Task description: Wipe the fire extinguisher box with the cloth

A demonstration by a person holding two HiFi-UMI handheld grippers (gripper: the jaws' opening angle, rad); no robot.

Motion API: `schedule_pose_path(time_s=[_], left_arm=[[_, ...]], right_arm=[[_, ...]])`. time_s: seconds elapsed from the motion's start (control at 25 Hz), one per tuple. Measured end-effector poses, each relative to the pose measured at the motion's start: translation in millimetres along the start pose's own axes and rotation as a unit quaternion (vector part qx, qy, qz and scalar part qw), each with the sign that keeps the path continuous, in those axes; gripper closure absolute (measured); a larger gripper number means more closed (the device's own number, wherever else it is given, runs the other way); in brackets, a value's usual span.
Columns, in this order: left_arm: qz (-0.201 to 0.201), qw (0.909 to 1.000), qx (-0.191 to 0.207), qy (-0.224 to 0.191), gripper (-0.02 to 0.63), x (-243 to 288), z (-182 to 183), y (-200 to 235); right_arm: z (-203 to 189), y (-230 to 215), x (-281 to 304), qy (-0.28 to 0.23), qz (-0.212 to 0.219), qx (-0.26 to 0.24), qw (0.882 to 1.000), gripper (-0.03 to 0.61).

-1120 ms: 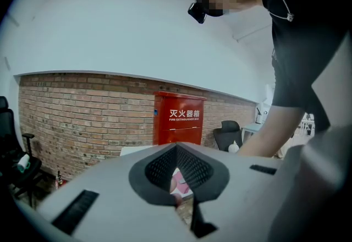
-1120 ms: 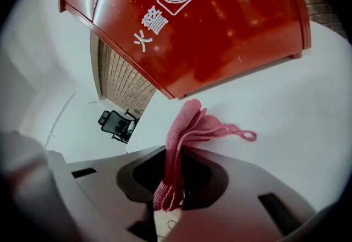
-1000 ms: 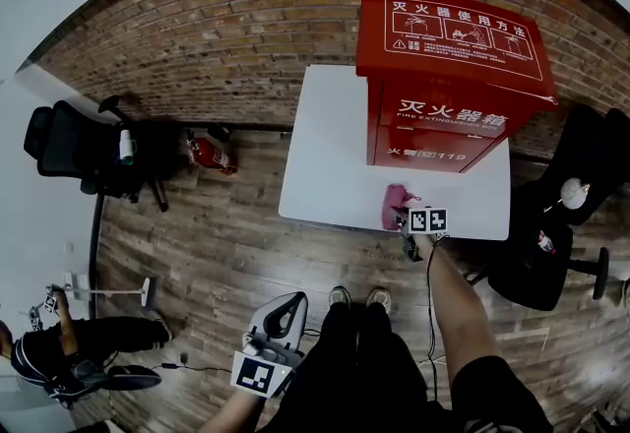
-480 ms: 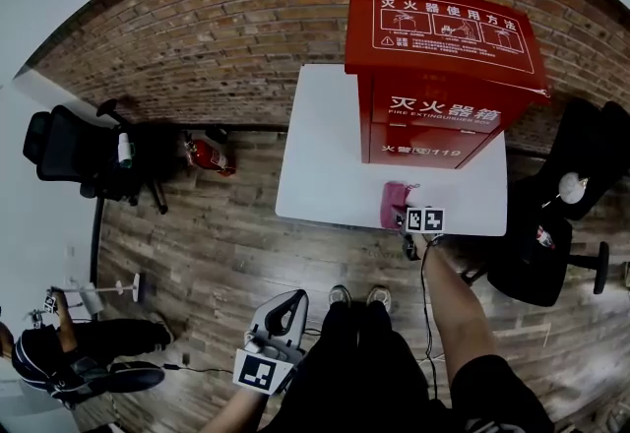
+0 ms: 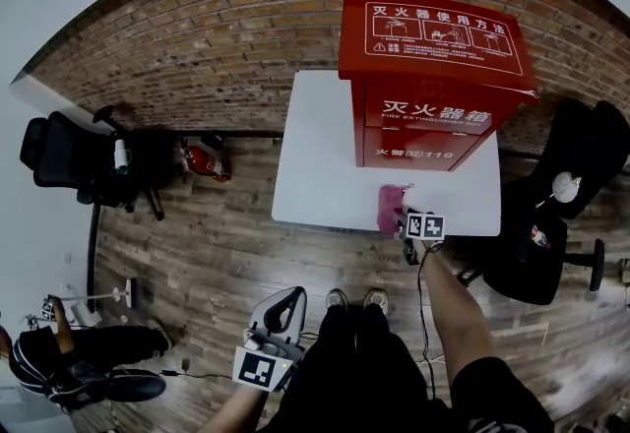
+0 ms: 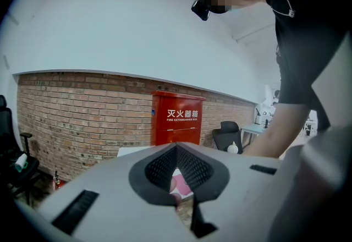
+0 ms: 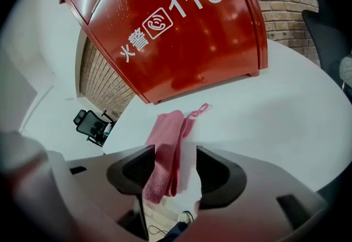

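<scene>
**A:** Head view first. Where is everything?

**B:** The pink cloth (image 5: 390, 209) lies at the near edge of the white table (image 5: 325, 146), just in front of the red fire extinguisher box (image 5: 433, 77). The right gripper (image 5: 404, 218) is at the cloth. The left gripper (image 5: 287, 303) hangs low by the person's legs.

**A:** Left gripper view?

**B:** Its jaws are pressed together with nothing between them, and the box stands well off.

**A:** Right gripper view?

**B:** The jaws are spread wide and have just been opening. The cloth's near end lies between them, unpinched. The cloth is folded into a long strip with a small loop at its far corner.

**A:** Which step is this?

**B:** I judge it fits either a grasp about to close or a set-down after wiping. The box's glossy front doesn't tell me which, so I can't name the next move.
</scene>
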State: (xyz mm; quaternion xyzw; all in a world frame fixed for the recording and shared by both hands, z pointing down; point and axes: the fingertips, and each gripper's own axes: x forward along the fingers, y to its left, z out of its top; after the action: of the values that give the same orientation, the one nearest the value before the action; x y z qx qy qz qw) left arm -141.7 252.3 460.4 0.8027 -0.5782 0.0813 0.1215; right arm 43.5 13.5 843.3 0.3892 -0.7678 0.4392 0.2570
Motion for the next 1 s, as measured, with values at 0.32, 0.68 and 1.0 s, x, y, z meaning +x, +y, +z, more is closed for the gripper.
schedule_pose_path(time_s=[0.32,0.68,1.0], left_arm=[[-0.026,0.9996,0.007,-0.008,0.584,6,5,-6],[-0.072,0.9967,0.016,-0.036,0.584,18,24,-23],[-0.117,0.9902,0.039,-0.066,0.584,22,52,-45]], right_arm=[[17,3,-56,-0.073,-0.013,-0.023,0.997,0.353],[55,58,-173,-0.201,0.005,-0.076,0.977,0.499],[71,140,-284,-0.286,0.031,-0.143,0.947,0.548]])
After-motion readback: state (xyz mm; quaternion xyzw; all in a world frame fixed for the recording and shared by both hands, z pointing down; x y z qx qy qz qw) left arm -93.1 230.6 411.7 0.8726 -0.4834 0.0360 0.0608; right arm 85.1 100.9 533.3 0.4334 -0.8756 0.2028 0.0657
